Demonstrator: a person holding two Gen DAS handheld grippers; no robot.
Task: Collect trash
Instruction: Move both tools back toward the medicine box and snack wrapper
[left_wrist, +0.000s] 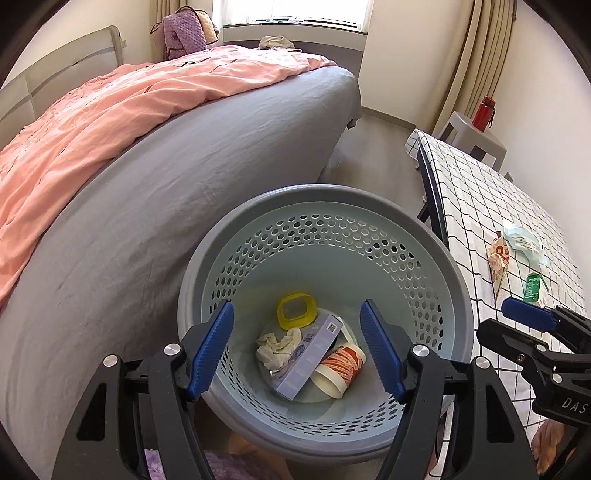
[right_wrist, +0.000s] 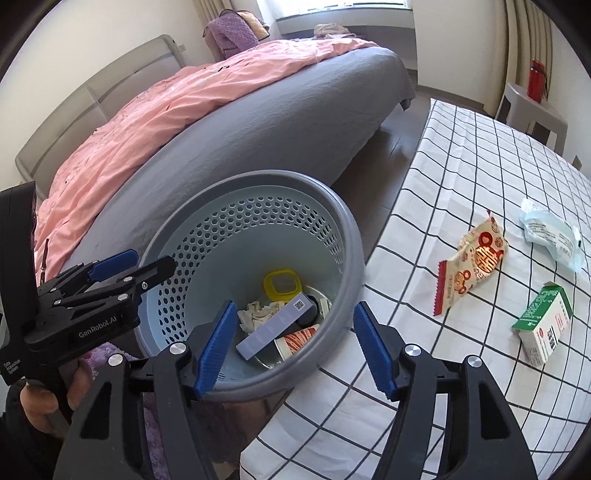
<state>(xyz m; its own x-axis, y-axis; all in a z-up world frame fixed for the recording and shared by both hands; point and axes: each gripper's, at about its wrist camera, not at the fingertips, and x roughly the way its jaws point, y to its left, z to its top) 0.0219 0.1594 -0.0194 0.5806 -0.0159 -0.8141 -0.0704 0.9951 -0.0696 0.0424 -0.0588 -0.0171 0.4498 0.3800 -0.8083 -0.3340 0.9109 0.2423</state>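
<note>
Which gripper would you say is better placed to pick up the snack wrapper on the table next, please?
Probably the right gripper: it is open and empty beside the checked table, where the snack wrapper lies, while the left gripper hangs over the wastebasket.

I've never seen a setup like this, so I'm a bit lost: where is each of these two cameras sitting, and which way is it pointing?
Left wrist view: rides on the left gripper, looking down into the waste basket; its own open fingers show, and the right gripper enters from the side.
Right wrist view: rides on the right gripper, aimed over the basket rim toward the checked tablecloth; the left gripper and the hand holding it show.
Both views share the basket, the bed and the snack wrapper.
</note>
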